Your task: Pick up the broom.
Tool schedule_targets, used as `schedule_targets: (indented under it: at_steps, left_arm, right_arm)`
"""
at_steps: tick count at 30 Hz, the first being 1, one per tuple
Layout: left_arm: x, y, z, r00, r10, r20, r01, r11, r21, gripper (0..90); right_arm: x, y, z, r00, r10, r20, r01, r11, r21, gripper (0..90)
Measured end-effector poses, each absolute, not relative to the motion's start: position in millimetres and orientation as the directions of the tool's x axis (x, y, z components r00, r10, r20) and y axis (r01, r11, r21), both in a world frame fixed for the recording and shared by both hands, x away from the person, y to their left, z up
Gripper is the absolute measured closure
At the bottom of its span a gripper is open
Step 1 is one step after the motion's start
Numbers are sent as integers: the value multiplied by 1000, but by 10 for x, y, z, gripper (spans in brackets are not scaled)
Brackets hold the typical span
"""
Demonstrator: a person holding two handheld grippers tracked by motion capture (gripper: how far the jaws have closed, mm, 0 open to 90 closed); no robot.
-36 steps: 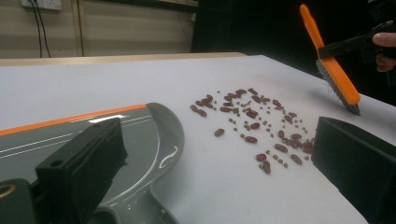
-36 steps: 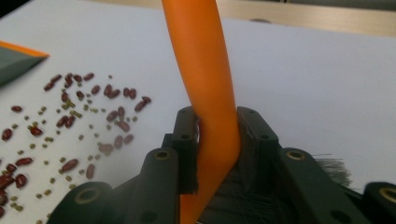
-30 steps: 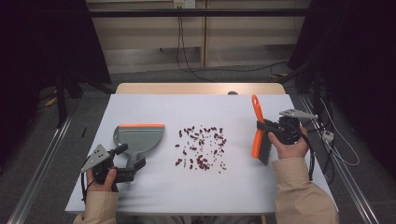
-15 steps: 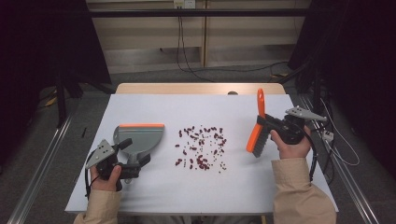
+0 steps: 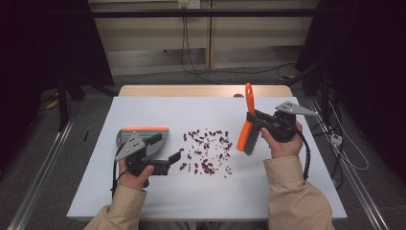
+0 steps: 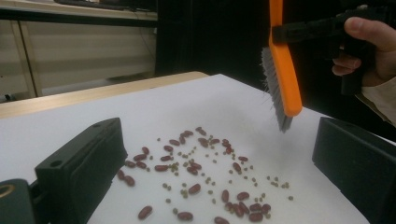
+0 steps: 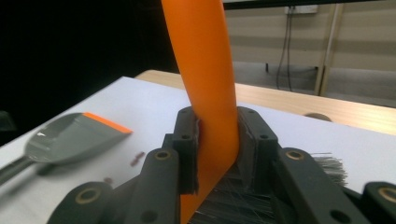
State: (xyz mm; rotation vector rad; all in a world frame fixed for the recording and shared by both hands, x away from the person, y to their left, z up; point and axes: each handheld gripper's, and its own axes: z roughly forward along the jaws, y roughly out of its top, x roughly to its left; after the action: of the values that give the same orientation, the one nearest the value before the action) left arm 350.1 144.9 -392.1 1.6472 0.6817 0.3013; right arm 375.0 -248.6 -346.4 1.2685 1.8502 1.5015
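Observation:
Red beans and small green ones (image 5: 206,152) lie scattered mid-table on the white board (image 5: 287,191). A grey dustpan (image 5: 143,135) with an orange lip lies flat to their left. My left gripper (image 5: 165,148) hovers at the dustpan's near right, open and empty, its jaws pointing at the beans (image 6: 196,168). My right gripper (image 5: 253,120) is shut on the handle of an orange brush (image 5: 247,125), held above the table right of the beans with its grey bristles down. The right gripper view has both jaws clamped on the orange handle (image 7: 210,93), with the dustpan (image 7: 70,137) beyond.
A wooden tabletop strip (image 5: 206,91) runs behind the white board. Cables (image 5: 335,143) trail on the floor at the right, and metal rails flank the table. In the left gripper view, the brush (image 6: 280,70) hangs over the far side of the bean patch.
My left gripper has moved right and up from the dustpan's handle toward the beans. The right gripper has lifted the brush and carried it left. The dustpan has stayed put.

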Motion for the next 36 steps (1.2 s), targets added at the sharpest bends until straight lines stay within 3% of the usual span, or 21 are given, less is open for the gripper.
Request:
schedule_targets:
  at_steps: [10, 19, 30, 36]
  left_arm:
    - [3629, 1020, -3953, 795, 567, -215, 317, -86, 944, 37]
    - [3687, 800, -3980, 801, 548, -239, 331, -74, 941, 140]
    - [3703, 724, -4035, 801, 539, -259, 366, -100, 925, 305]
    - [3687, 706, -4056, 806, 538, -246, 364, -124, 923, 513]
  right_arm:
    - [3784, -2051, -3387, -548, 816, 183, 340, 17, 940, 712]
    - [3808, -1749, -3397, -592, 784, 188, 328, 21, 944, 712]
    - [3827, -1533, -3440, -619, 766, 177, 327, 46, 944, 712]
    - [3829, -1459, -3446, -628, 760, 167, 318, 55, 946, 711]
